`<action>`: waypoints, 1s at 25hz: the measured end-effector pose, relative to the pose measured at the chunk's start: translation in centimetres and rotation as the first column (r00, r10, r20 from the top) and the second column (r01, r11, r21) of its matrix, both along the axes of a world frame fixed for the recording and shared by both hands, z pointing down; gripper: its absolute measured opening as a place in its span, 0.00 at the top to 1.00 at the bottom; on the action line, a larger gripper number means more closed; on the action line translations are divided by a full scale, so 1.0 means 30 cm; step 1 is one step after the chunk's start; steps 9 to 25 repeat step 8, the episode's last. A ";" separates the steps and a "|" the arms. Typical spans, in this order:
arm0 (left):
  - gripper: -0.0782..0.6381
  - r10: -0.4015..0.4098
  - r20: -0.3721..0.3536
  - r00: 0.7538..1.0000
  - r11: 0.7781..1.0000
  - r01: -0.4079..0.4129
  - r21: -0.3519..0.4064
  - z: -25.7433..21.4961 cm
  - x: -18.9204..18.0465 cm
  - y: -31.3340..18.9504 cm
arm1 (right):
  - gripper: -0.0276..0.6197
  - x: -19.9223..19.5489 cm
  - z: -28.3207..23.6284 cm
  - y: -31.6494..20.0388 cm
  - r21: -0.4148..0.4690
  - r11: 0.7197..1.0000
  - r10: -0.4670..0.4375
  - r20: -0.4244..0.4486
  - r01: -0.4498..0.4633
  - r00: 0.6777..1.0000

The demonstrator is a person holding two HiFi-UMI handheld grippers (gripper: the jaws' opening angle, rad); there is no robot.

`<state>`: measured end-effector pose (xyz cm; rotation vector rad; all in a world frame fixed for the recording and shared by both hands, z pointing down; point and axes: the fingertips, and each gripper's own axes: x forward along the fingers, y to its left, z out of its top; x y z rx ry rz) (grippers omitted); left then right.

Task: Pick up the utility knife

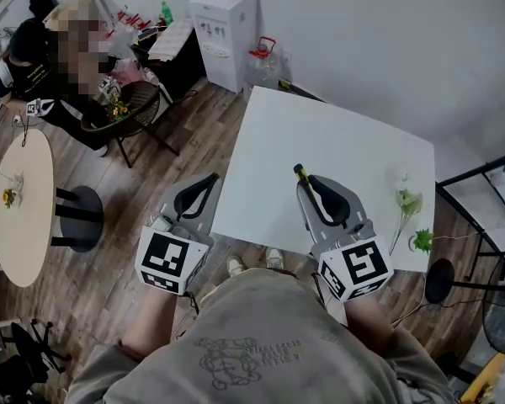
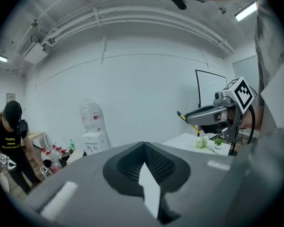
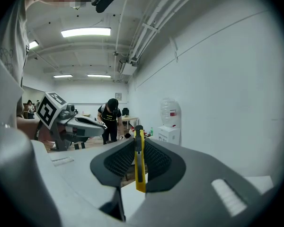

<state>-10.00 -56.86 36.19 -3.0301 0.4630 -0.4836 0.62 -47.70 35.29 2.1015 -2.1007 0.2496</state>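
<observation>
Claws: two, one in each of the person's hands, side by side at the near edge of the worktop (image 1: 337, 141), each with one marker cube at its back.
Right claw (image 1: 307, 181): closed on the utility knife (image 3: 140, 167), its jaws pressed on either flat side of the handle.
Utility knife: one, yellow with a dark slider, standing on edge between the right claw's jaws; its dark end poked out just past the tips, and it was lifted off the worktop.
Left claw (image 2: 144, 145): jaws brought together at the tips, nothing between them; it hung left of the right claw, apart from it.
Worktop: one, white and square, below and ahead of both claws.
Flower sprigs (image 1: 408, 200): two, lying on the worktop to the right of the right claw, well apart from it.
Water dispenser (image 1: 223, 28): one, white, far ahead of the left claw, beyond the worktop.
Round table (image 1: 21, 200): one, pale, off to the left of the left claw.
Person in black (image 1: 25, 57): one, far ahead and left of the left claw.
</observation>
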 end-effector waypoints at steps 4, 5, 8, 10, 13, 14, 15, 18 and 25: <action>0.89 0.000 -0.004 1.000 1.000 0.000 0.010 -0.018 -0.003 -0.004 | 0.82 -0.002 -0.007 0.001 0.003 1.000 0.003 0.002 -0.003 1.000; 0.89 0.000 -0.004 1.000 1.000 0.000 0.011 -0.020 -0.005 -0.004 | 0.82 -0.003 -0.008 0.001 0.004 1.000 0.003 -0.002 -0.003 1.000; 0.89 0.000 -0.002 1.000 1.000 0.000 0.014 -0.022 -0.008 -0.005 | 0.82 -0.007 -0.011 0.003 0.004 1.000 0.005 -0.024 -0.005 1.000; 0.89 0.000 -0.002 1.000 1.000 0.000 0.014 -0.022 -0.008 -0.005 | 0.82 -0.007 -0.011 0.003 0.004 1.000 0.005 -0.024 -0.005 1.000; 0.89 0.000 -0.002 1.000 1.000 0.000 0.014 -0.022 -0.008 -0.005 | 0.82 -0.007 -0.011 0.003 0.004 1.000 0.005 -0.024 -0.005 1.000; 0.89 0.000 -0.002 1.000 1.000 0.000 0.014 -0.022 -0.008 -0.005 | 0.82 -0.007 -0.011 0.003 0.004 1.000 0.005 -0.024 -0.005 1.000; 0.89 0.000 -0.002 1.000 1.000 0.000 0.014 -0.022 -0.008 -0.005 | 0.82 -0.007 -0.011 0.003 0.004 1.000 0.005 -0.024 -0.005 1.000; 0.89 0.000 -0.002 1.000 1.000 0.000 0.014 -0.022 -0.008 -0.005 | 0.82 -0.007 -0.011 0.003 0.004 1.000 0.005 -0.024 -0.005 1.000; 0.89 0.000 -0.002 1.000 1.000 0.000 0.014 -0.022 -0.008 -0.005 | 0.82 -0.007 -0.011 0.003 0.004 1.000 0.005 -0.024 -0.005 1.000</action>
